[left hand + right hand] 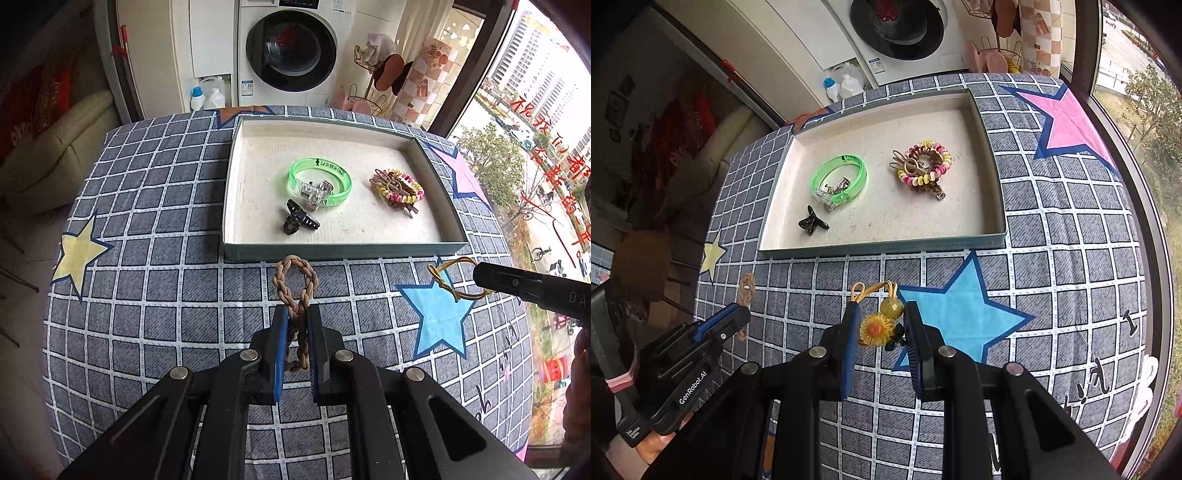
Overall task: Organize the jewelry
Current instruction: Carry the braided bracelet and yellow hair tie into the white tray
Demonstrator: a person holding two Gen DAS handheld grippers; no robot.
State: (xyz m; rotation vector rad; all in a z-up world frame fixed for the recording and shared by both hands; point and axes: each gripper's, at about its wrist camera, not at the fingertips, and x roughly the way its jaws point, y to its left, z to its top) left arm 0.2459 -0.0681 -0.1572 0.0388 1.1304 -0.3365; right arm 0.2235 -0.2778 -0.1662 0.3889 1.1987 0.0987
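Fingers (282, 332) of the left gripper (297, 325) are pinching a braided brown cord bracelet (295, 284) — its loop is sticking out past the tips, long axis running along the fingers toward the tray (332, 251), while its tail is hanging down between the pads. The right gripper (881, 325) is narrowly clamping a yellow hair tie (875, 328) with a sunflower charm and an amber bead; its thin gold loops are pointing forward toward the tray too, above the blue star on the desk (1071, 295). Both pieces are being held over the checked cloth, just short of the tray's near wall. Inside the tray a green bangle (319, 179) bearing small dark print, too small to read, is lying flat around some clear clips, a black claw clip (297, 221) is sitting just in front of it, and a coiled multicolour hair tie (399, 188) is resting to the right. "GenRobot.AI" is showing on the left gripper's body in the right view.
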